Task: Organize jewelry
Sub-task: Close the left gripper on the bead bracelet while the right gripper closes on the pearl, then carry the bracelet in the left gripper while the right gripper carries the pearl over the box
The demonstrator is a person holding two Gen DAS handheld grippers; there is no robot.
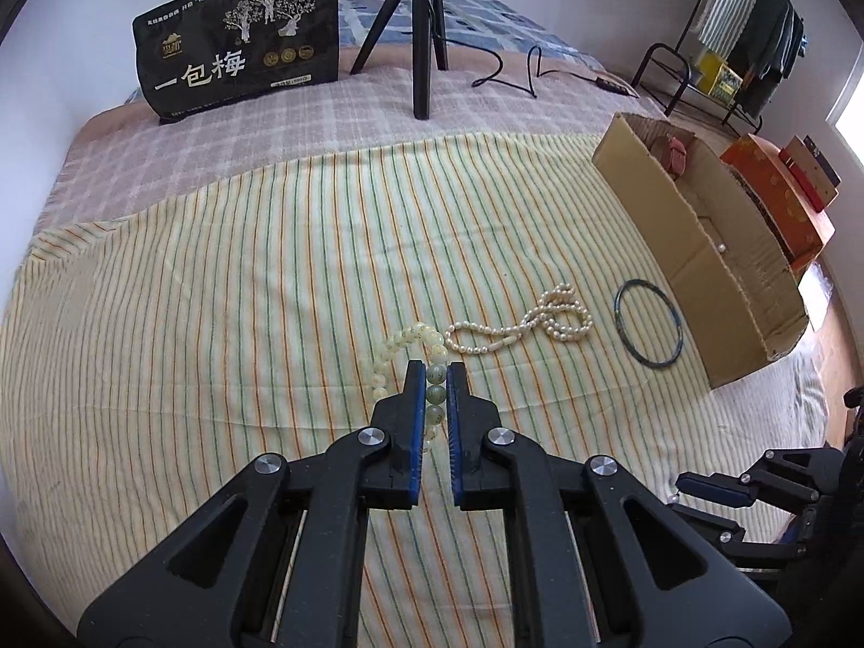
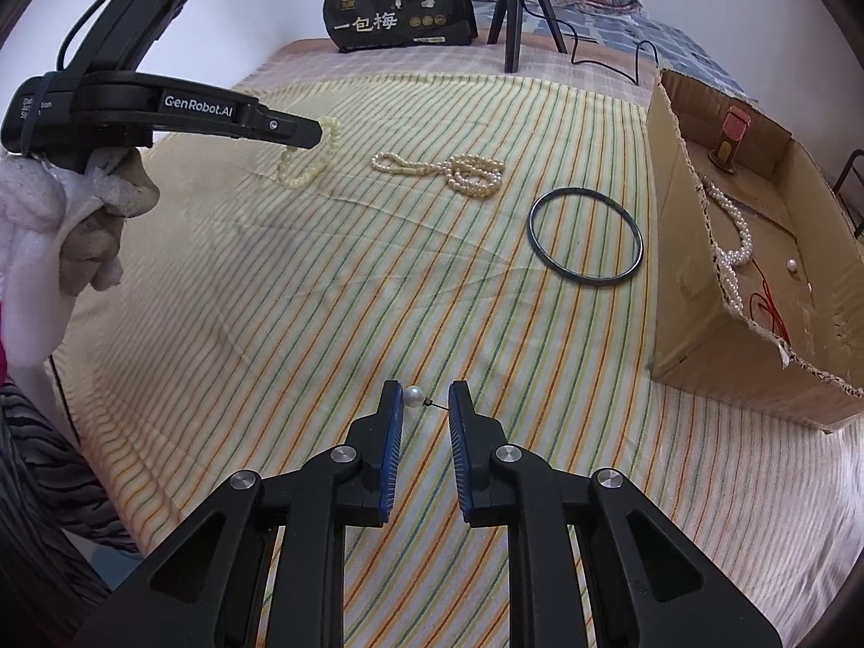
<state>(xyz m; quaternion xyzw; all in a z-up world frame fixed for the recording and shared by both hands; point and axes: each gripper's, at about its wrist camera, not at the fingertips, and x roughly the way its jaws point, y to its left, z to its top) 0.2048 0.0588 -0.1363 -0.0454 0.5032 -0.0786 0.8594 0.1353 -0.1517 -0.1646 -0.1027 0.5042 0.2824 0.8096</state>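
Note:
My left gripper (image 1: 435,372) is shut on a pale green bead bracelet (image 1: 410,345); several beads sit between the blue pads. From the right wrist view the left gripper (image 2: 302,132) holds the bracelet (image 2: 308,162) at the striped cloth. A pearl necklace (image 1: 532,321) (image 2: 448,167) and a dark green bangle (image 1: 648,329) (image 2: 586,237) lie on the cloth. My right gripper (image 2: 426,394) is shut on a pearl stud earring (image 2: 414,395), pearl against the left pad, pin toward the right pad.
An open cardboard box (image 2: 680,324) (image 1: 675,227) stands at the right with a pearl strand (image 2: 737,232), a red cord and a small red item inside. A black snack bag (image 1: 237,43) and a tripod (image 1: 424,38) stand at the back. An orange box (image 1: 777,194) lies beyond the cardboard box.

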